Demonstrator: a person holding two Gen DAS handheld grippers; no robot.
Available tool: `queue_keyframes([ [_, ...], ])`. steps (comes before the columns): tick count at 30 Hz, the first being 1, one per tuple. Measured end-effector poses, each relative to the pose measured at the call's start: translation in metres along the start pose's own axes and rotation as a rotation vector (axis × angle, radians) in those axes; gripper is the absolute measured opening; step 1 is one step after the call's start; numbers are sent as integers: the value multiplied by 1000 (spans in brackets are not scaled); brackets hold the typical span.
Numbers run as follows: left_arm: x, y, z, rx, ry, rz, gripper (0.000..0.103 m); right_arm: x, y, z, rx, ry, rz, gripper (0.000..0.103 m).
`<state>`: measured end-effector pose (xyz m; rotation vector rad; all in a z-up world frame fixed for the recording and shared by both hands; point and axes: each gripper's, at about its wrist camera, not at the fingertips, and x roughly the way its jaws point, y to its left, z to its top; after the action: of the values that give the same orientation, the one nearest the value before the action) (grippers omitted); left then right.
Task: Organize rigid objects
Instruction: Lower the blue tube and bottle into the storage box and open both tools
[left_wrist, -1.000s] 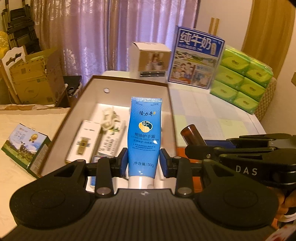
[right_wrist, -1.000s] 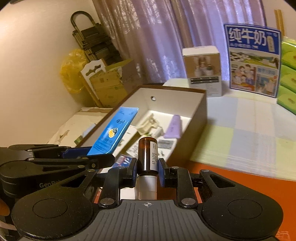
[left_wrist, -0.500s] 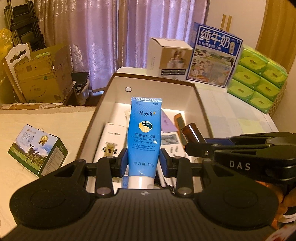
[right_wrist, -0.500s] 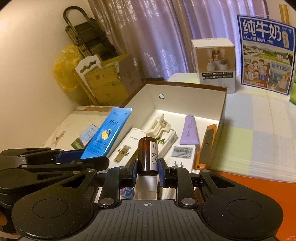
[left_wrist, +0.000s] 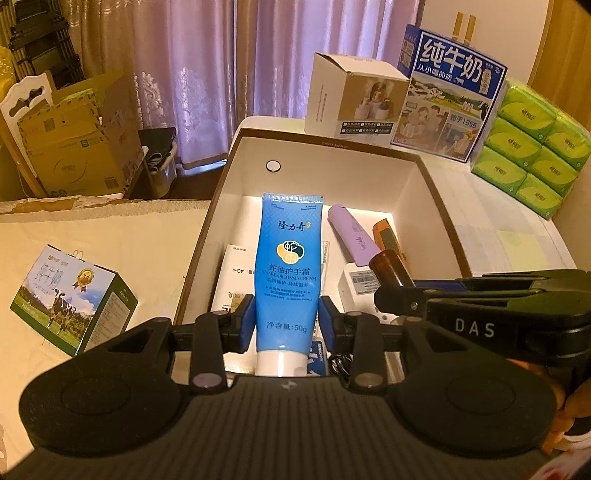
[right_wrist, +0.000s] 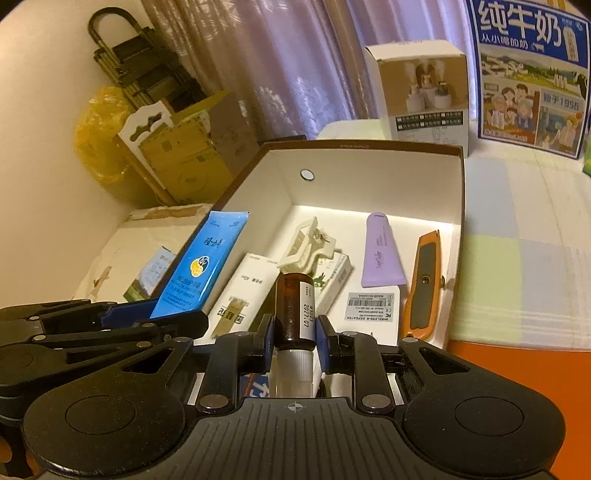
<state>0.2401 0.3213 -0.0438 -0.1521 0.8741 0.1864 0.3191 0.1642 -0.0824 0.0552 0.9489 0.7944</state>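
My left gripper is shut on a blue hand cream tube, white cap toward me, held over the near end of an open brown box with a white inside. My right gripper is shut on a small brown glass bottle with a white cap and label, also above the box. Each gripper shows in the other's view: the bottle at right, the tube at left. In the box lie a lilac tube, an orange utility knife, a cream hair clip and small white cartons.
A blue milk carton box, a white product box and stacked green tissue packs stand behind the box. A small milk carton lies on the cream surface at left. Cardboard boxes and a curtain are beyond.
Both grippers, with tube and bottle still gripped, have moved forward and a little down over the box. More of the box's inside shows, including the lilac tube and the knife.
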Motion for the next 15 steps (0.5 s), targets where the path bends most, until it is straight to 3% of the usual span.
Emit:
queue_keyframes([
  [15,50,10,17,41,72,-36,31,32,-8,13,81,35,-48,20],
])
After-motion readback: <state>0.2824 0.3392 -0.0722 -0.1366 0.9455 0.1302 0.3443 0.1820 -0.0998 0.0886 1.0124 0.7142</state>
